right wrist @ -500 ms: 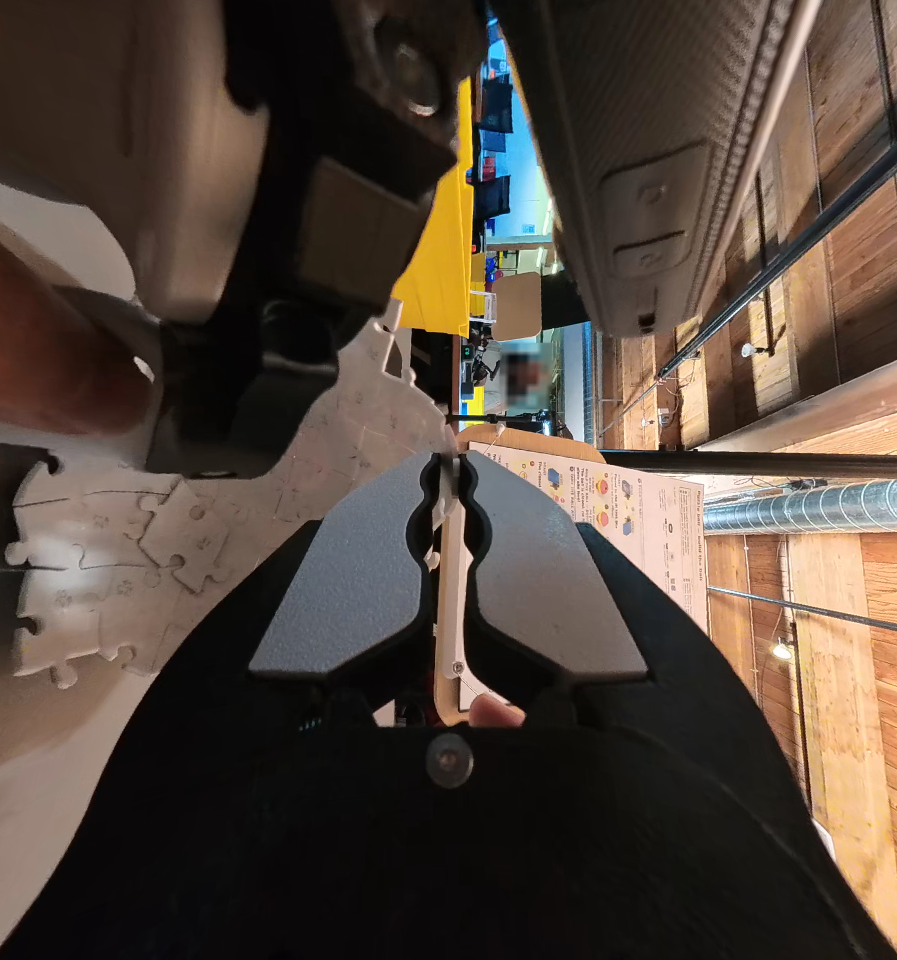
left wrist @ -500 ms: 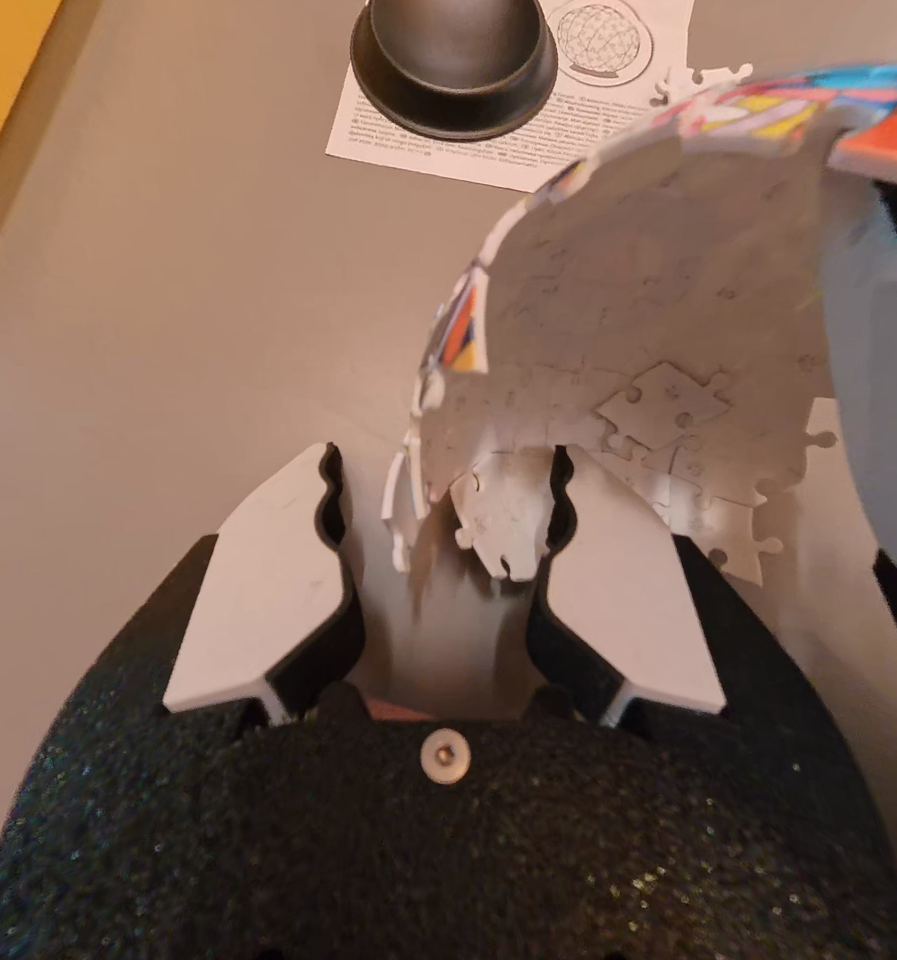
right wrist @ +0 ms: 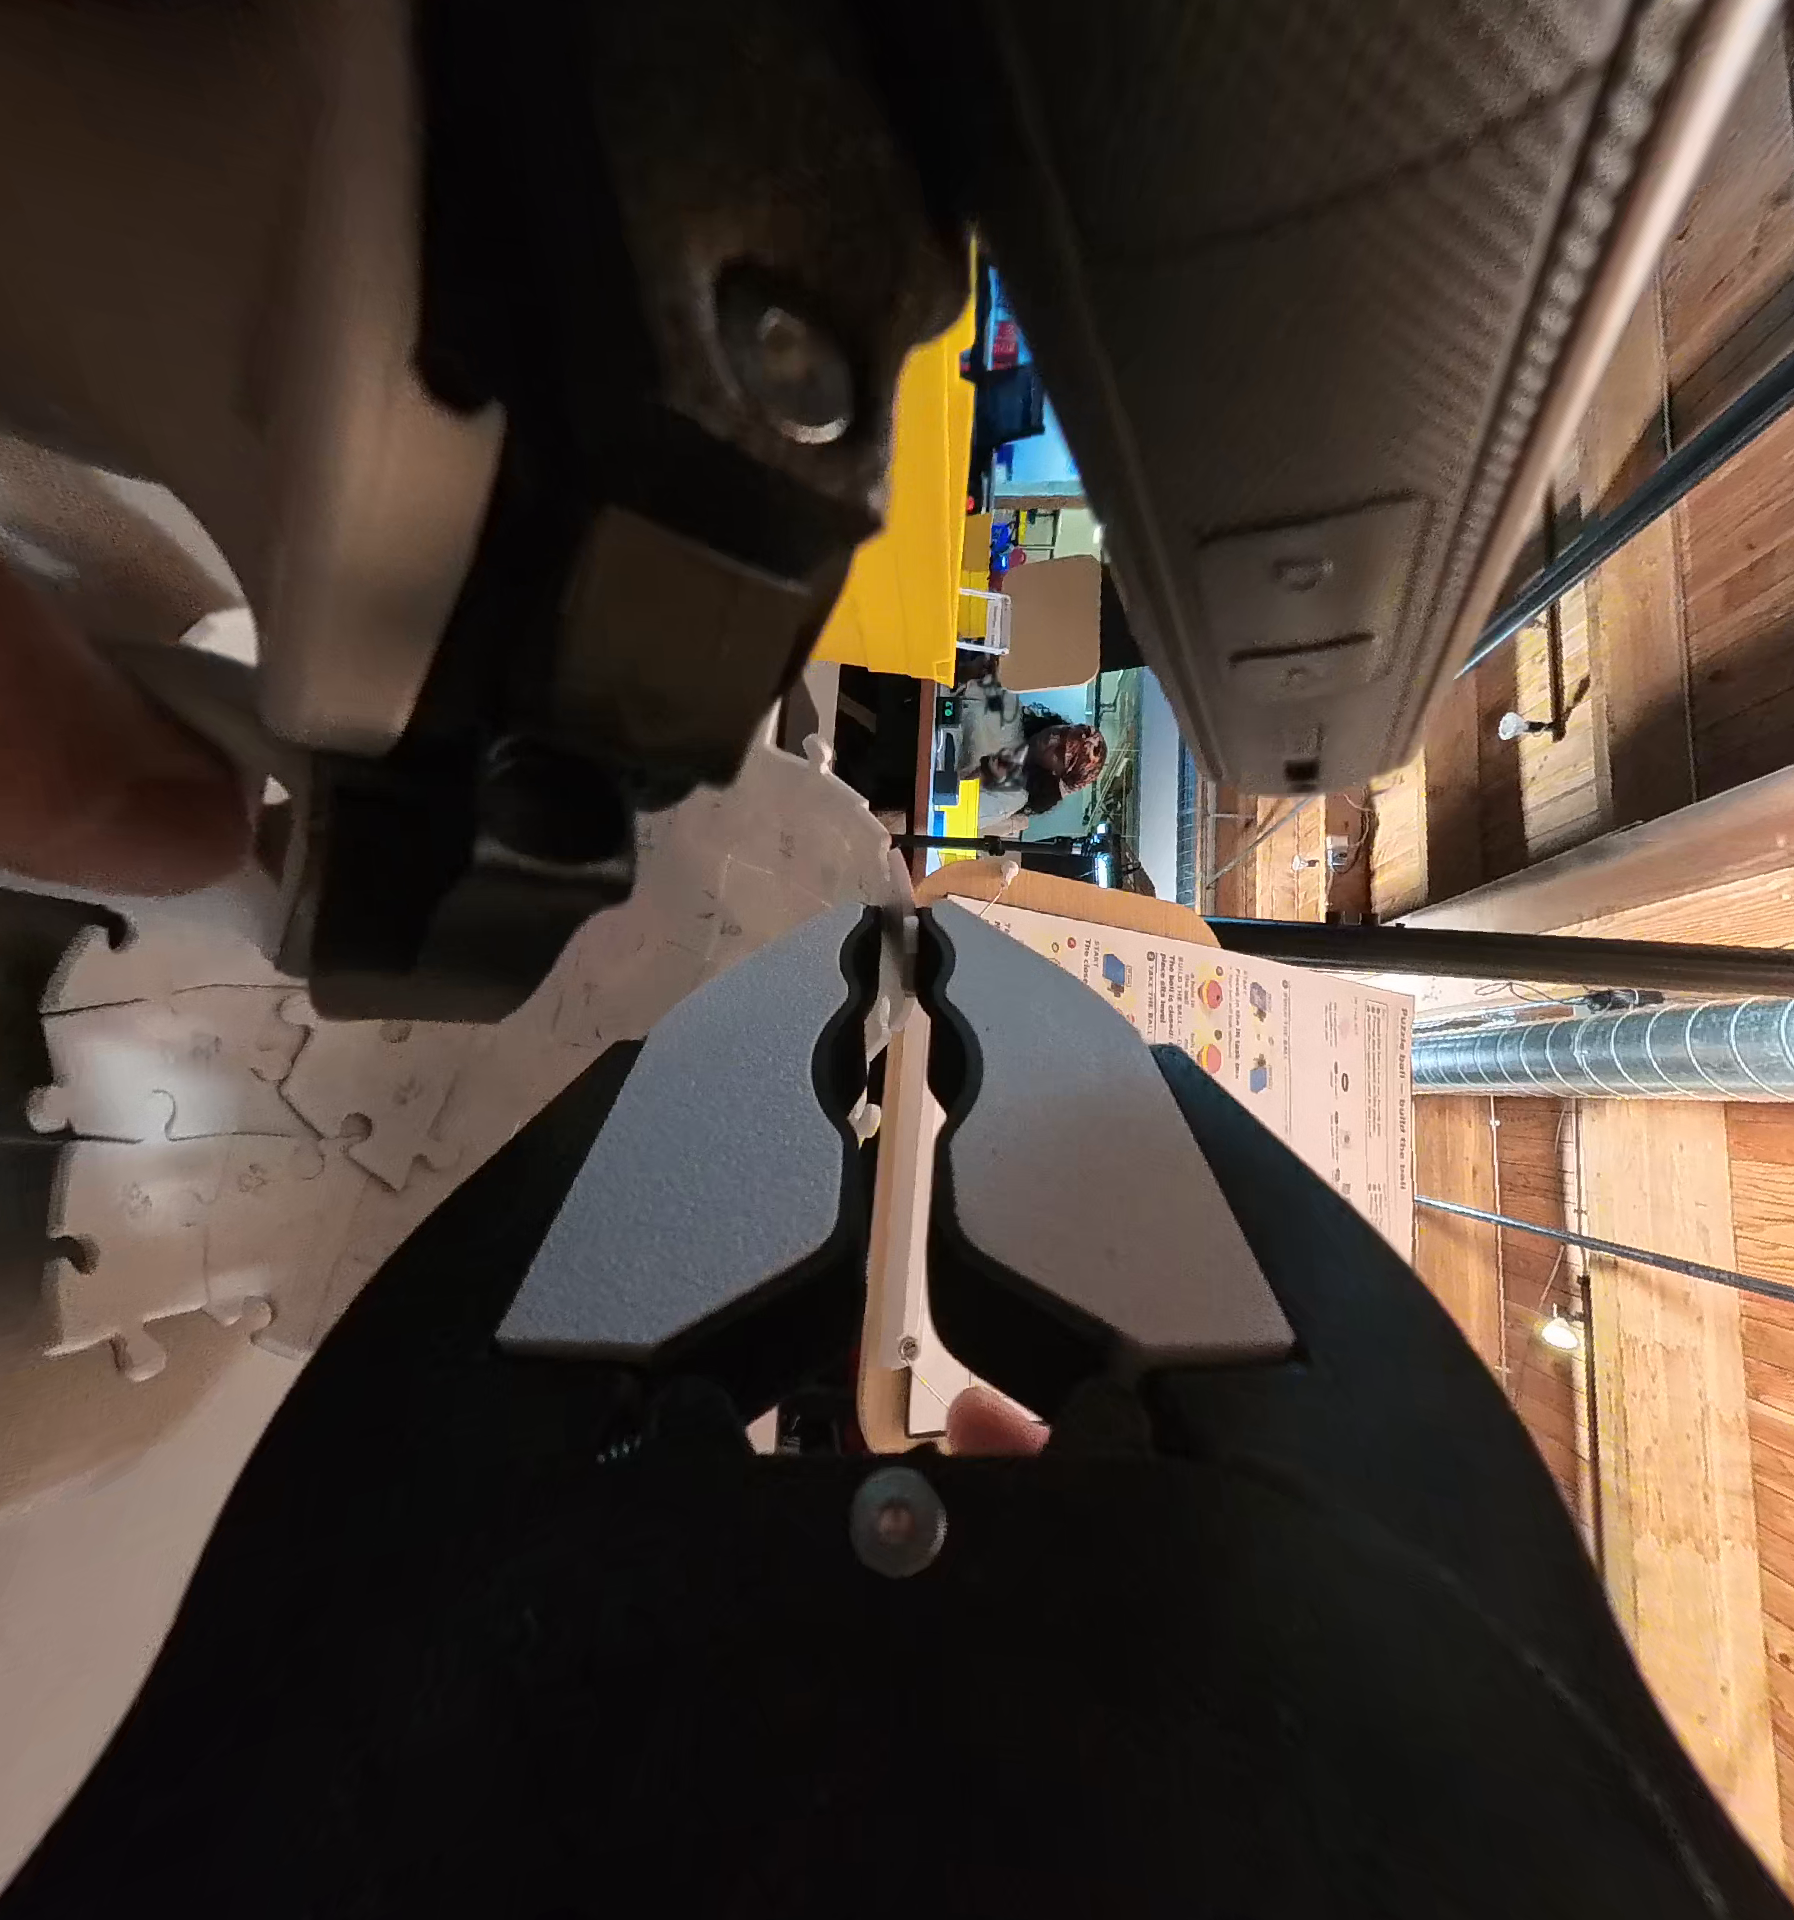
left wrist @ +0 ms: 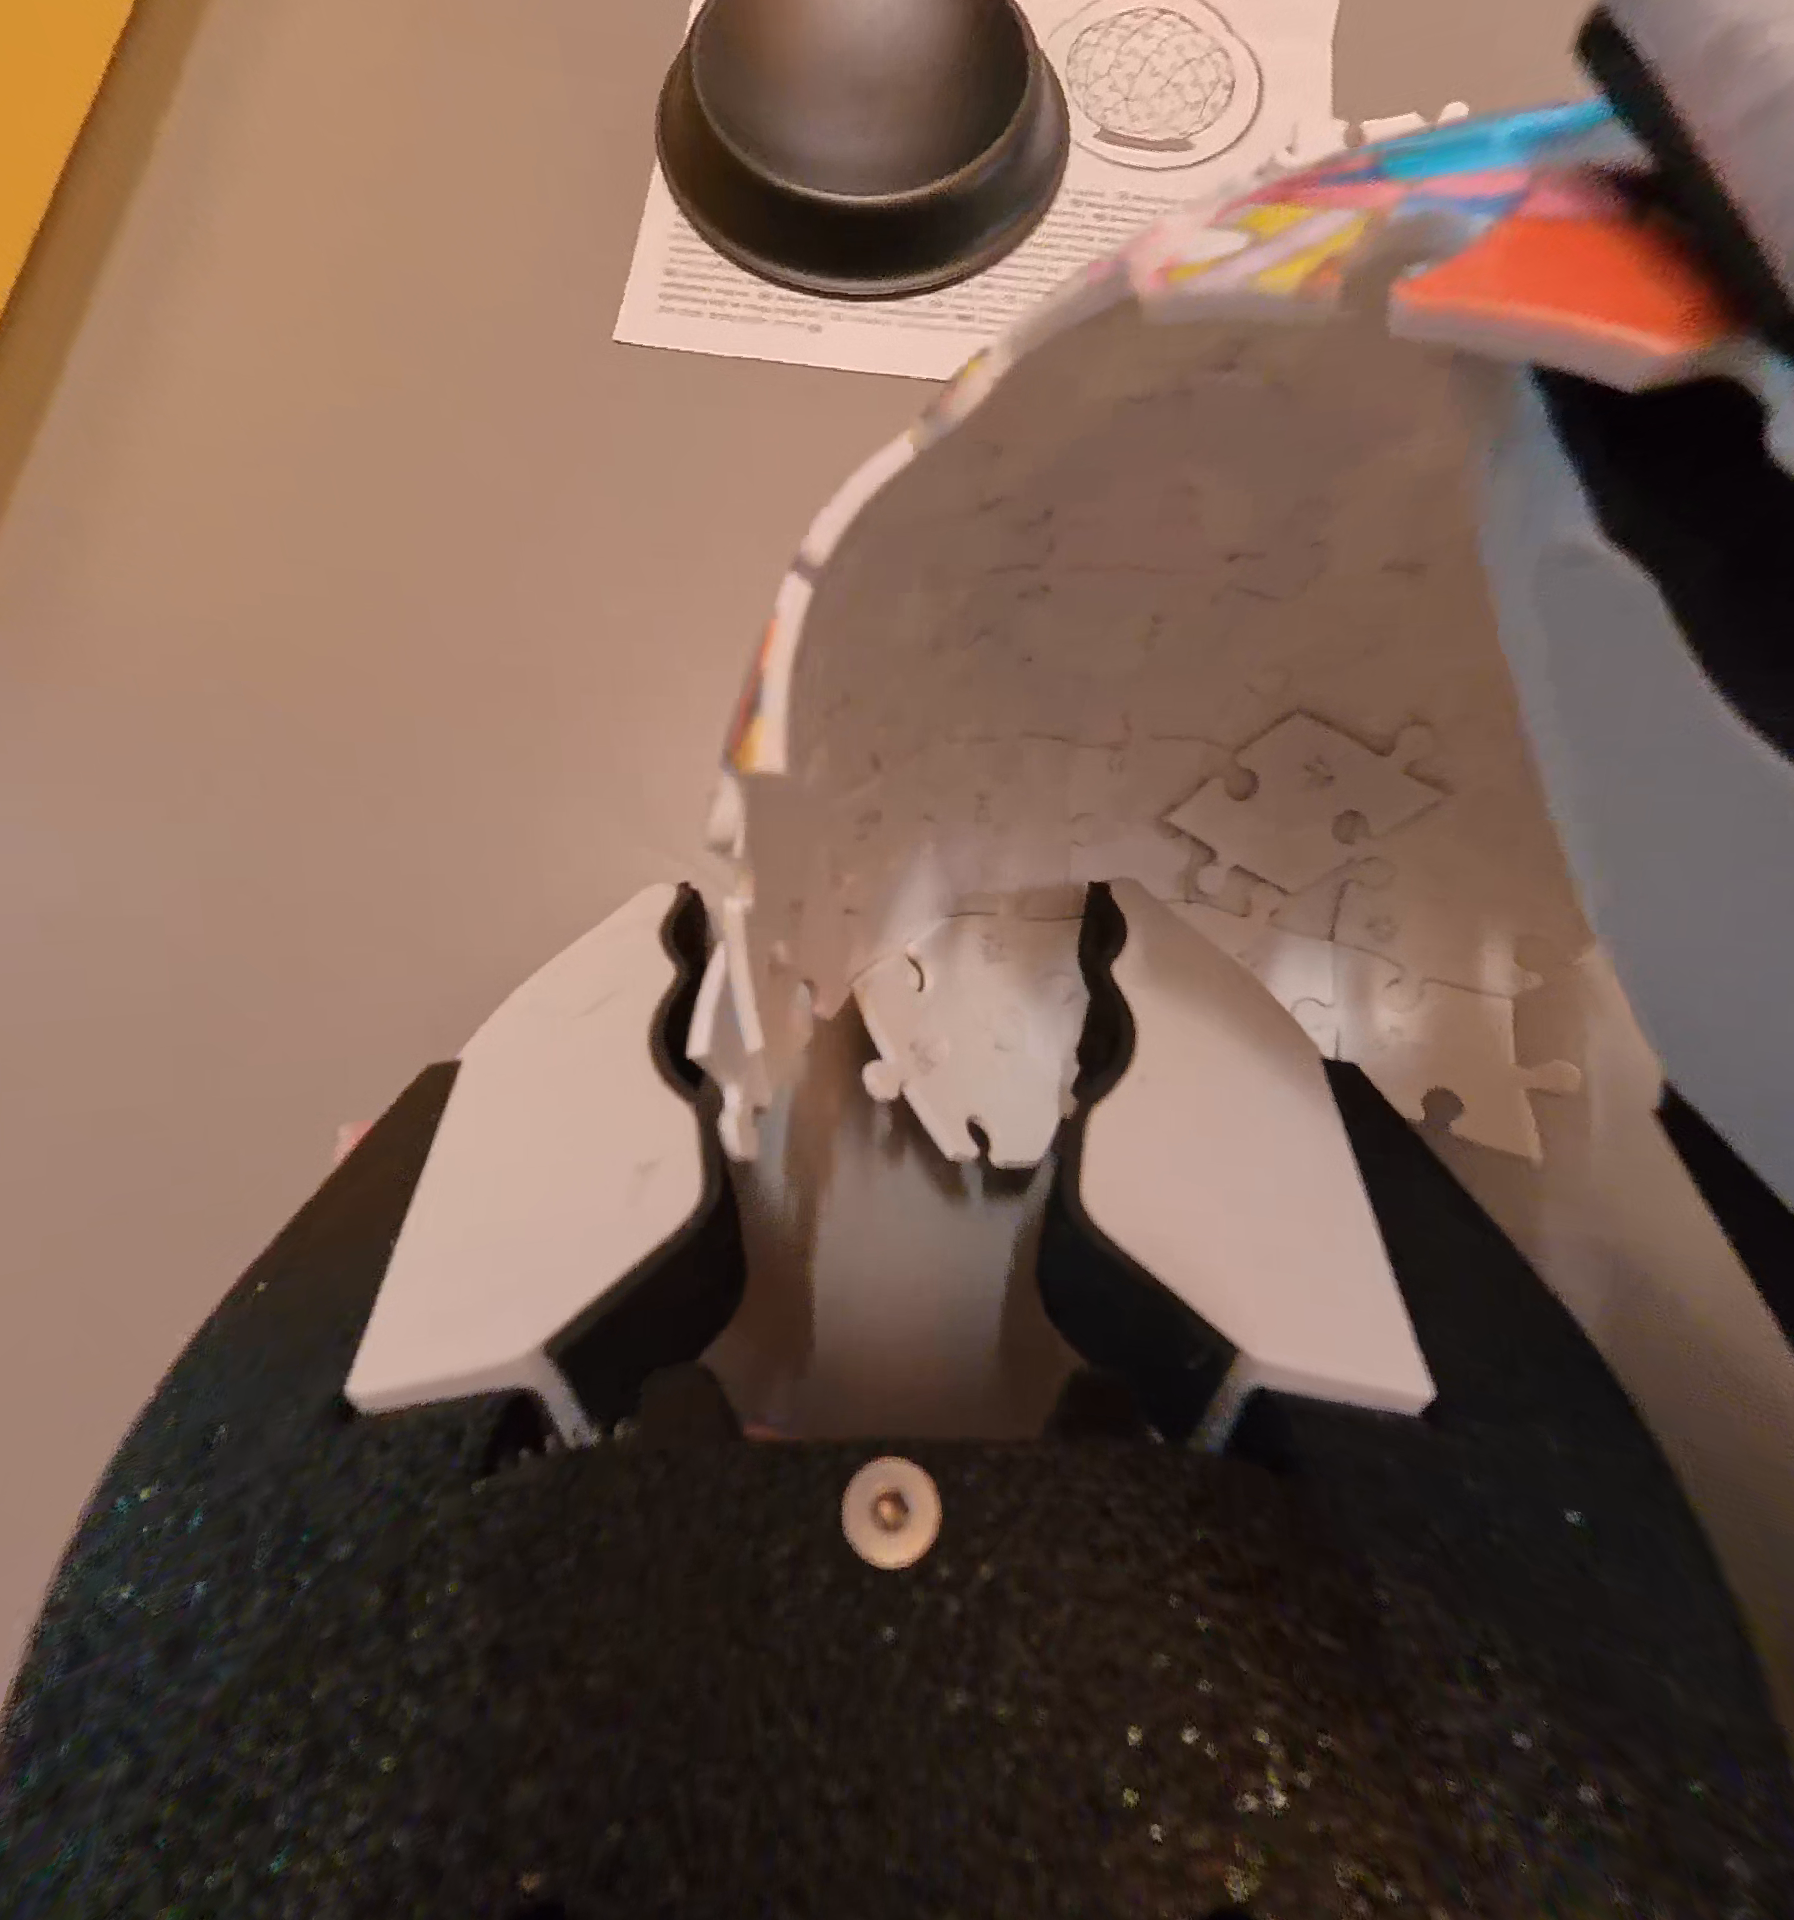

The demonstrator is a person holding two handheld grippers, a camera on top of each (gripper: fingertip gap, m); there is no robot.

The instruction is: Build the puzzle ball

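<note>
Curved puzzle shell (left wrist: pixel 1132 675), white inside facing camera, rises lengthwise; right gripper (right wrist: pixel 898 971) pinches its edge, left gripper (left wrist: pixel 893 977) gapes around its lower rim.

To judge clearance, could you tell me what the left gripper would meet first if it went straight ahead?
The left gripper is open, and the puzzle shell already sits between its fingertips, so it would likely meet that first.

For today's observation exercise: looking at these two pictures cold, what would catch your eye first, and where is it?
First the curved puzzle shell, white inside with bright colours along its top edge, rising in the middle of the left wrist view above the open left gripper. Behind it a black stand sits on a printed sheet. In the right wrist view, the right gripper pinches the shell's edge.
</note>
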